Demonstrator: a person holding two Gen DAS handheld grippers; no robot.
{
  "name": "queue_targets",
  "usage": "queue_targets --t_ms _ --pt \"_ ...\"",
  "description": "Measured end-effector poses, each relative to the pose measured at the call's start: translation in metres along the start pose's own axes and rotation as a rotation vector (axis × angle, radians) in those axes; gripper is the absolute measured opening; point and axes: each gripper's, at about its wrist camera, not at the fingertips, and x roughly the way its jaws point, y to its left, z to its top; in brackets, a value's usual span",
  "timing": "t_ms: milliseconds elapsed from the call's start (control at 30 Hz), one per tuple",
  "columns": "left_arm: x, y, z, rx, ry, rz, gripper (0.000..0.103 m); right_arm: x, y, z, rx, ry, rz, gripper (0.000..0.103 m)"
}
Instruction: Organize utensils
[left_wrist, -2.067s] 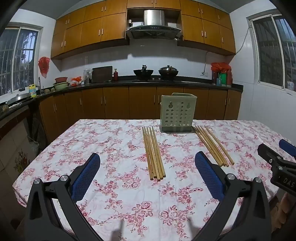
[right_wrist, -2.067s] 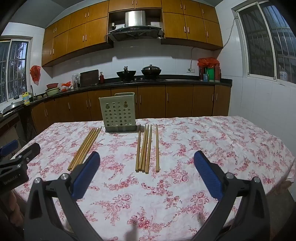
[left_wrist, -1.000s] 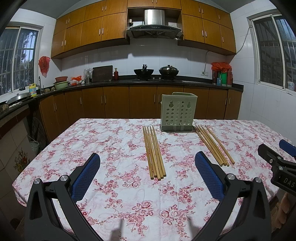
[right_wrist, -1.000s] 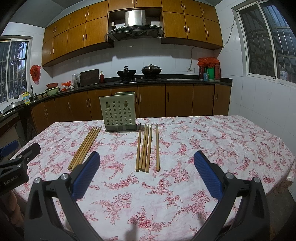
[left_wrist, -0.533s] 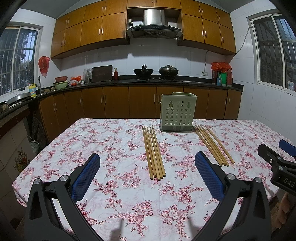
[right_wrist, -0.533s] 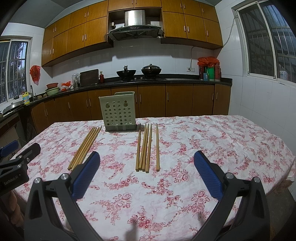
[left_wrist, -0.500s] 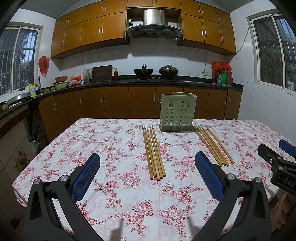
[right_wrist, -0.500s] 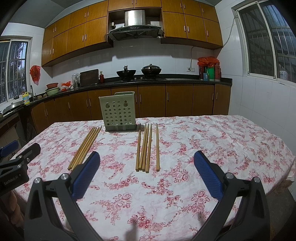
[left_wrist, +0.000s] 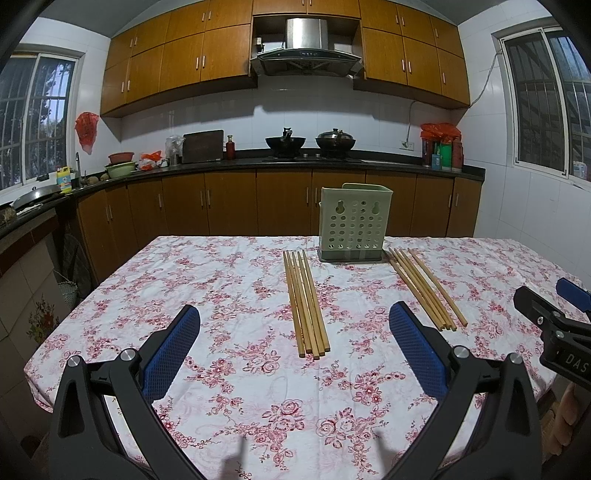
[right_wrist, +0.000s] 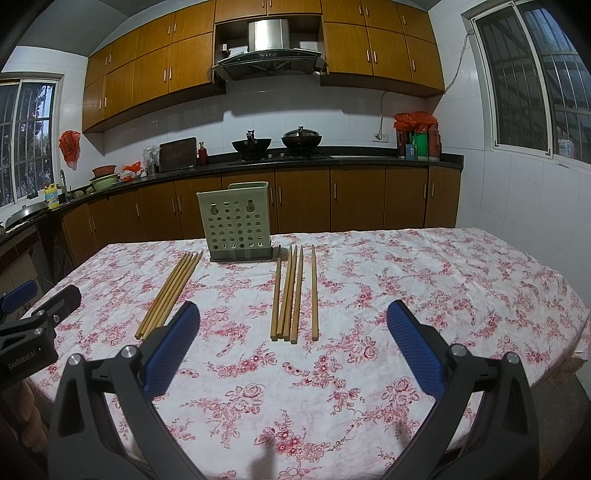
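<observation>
Grippers, left and right, unmoved, jaws spread wide, empty; chopsticks untouched

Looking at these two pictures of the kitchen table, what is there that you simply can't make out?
- Inside of the green holder: both views look at its perforated wall; contents hidden.
- Right claw in the left view: cut off by the frame edge.
- Left claw in the right view: likewise cut off.
- Left chopstick bundle, right view: near ends hidden behind a blue pad.
- Countertop bottle labels: too small.

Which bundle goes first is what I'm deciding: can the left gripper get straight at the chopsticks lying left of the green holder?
Probably yes: the left gripper is open, those chopsticks lie straight ahead on bare tablecloth, nothing between.
</observation>
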Motion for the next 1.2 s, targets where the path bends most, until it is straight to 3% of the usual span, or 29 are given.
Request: queue_targets --t_ms 1200 --pt "0.0078 -0.0041 -0.0065 0.003 0.015 0.008 0.101 0.0052 -0.004 -0.0008 0.005 0.01 -0.003 0.099"
